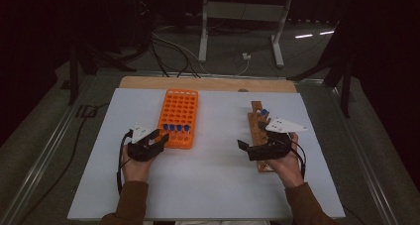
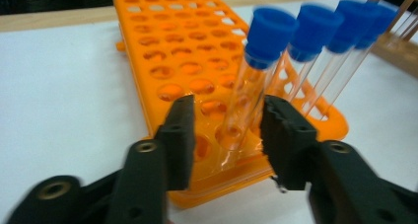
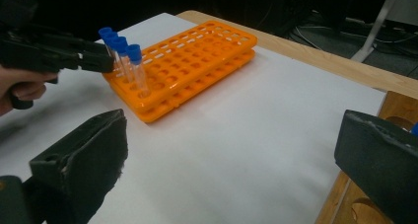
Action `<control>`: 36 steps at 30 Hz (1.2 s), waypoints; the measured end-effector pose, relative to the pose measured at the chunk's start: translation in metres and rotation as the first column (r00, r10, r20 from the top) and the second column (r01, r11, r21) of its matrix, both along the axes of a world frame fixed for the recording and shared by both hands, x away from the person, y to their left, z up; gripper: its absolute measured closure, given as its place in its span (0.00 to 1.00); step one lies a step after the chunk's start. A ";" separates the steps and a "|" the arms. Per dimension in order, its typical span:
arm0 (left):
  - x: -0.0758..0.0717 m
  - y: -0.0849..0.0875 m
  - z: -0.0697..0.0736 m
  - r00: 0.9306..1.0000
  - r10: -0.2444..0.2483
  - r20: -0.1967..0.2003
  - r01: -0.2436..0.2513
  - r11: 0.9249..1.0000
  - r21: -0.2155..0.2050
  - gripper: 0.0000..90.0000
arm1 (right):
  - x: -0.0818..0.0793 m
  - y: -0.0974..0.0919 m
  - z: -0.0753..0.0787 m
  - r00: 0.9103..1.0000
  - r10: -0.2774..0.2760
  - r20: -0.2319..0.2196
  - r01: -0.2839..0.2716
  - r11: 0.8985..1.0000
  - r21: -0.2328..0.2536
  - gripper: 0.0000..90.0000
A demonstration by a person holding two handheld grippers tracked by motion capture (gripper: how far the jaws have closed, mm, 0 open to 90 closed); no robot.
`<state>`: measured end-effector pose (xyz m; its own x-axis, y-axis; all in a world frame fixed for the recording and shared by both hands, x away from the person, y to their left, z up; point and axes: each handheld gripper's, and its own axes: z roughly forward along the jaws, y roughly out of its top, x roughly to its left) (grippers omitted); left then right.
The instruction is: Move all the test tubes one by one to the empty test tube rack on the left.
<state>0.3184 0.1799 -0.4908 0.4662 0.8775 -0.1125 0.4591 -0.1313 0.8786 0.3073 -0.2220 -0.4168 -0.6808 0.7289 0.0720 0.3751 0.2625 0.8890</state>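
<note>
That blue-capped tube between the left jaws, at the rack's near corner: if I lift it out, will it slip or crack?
The tube looks clear, smooth and thin-walled, so probably slippery and light; a firm squeeze could crack it. It leans in the orange rack, so it may drag on the hole's rim unless drawn out along its tilt. The left hand-held gripper straddles it low, jaws apart; the capped top might swing.
</note>
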 end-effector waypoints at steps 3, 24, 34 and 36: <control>-0.003 0.005 0.004 0.999 -0.034 0.012 0.035 0.997 -0.066 0.57 | 0.000 0.000 0.001 1.000 0.000 0.000 0.000 1.000 0.002 0.00; -0.012 -0.003 0.018 0.996 -0.051 0.073 0.057 0.995 -0.078 0.01 | 0.026 -0.023 0.016 0.995 -0.099 0.007 0.099 0.995 -0.009 0.00; -0.011 -0.005 0.017 0.996 -0.052 0.069 0.056 0.996 -0.072 0.01 | 0.056 -0.038 0.007 0.983 -0.180 -0.043 0.180 0.984 0.011 0.05; -0.011 -0.004 0.017 0.996 -0.052 0.068 0.058 0.995 -0.083 0.01 | 0.061 -0.040 0.004 0.981 -0.190 -0.047 0.190 0.982 -0.008 0.08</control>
